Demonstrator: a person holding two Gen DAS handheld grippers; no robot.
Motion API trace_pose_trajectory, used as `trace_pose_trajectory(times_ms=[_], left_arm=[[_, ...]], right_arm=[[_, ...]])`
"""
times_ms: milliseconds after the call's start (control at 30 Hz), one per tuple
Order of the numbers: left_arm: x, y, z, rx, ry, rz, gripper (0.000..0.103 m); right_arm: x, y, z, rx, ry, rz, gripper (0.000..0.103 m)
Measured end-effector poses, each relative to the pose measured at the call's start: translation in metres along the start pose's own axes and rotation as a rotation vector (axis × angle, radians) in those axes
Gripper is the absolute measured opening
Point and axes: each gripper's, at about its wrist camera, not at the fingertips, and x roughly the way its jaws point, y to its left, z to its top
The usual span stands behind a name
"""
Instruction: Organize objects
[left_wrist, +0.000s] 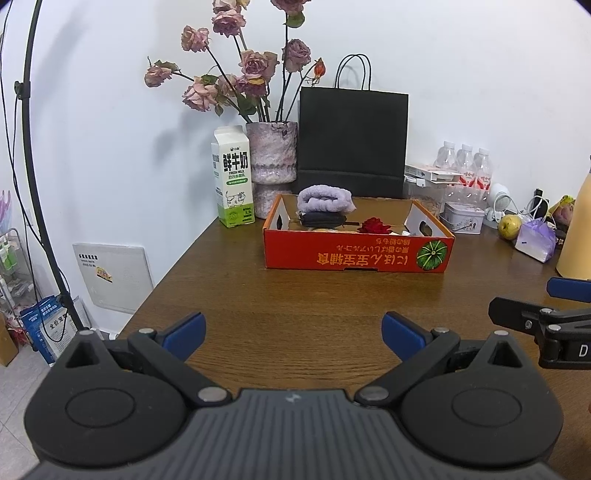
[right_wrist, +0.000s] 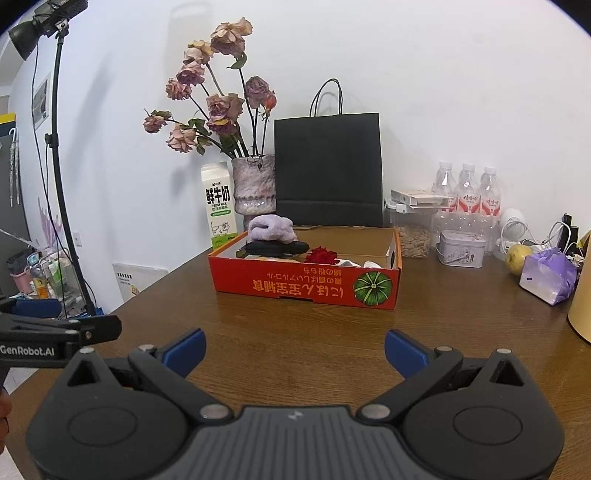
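Observation:
A shallow red cardboard box (left_wrist: 354, 254) sits on the brown wooden table (left_wrist: 295, 295), also in the right wrist view (right_wrist: 295, 288). It holds a rolled lilac towel (left_wrist: 325, 199), a black flat object (left_wrist: 321, 219), a red rose head (left_wrist: 375, 225) and pale items half hidden by its front wall. My left gripper (left_wrist: 293, 334) is open and empty, well short of the box. My right gripper (right_wrist: 295, 352) is open and empty too. Each gripper shows at the edge of the other's view.
Behind the box stand a milk carton (left_wrist: 232, 181), a vase of dried roses (left_wrist: 271, 155) and a black paper bag (left_wrist: 352, 144). To the right are water bottles (right_wrist: 467, 192), a small tin (right_wrist: 461, 249), a pear (right_wrist: 517, 258) and a purple bag (right_wrist: 550, 275). A lamp stand (left_wrist: 37, 177) rises left.

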Motion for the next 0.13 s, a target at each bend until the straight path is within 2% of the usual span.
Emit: trace_pose_trajectory(times_ms=[133], left_arm=[[0.0011,-0.0002,-0.0001,-0.005,0.000,0.004,0.103]], right_arm=[[0.0005,-0.0006,-0.0013,0.000,0.001,0.000,0.103]])
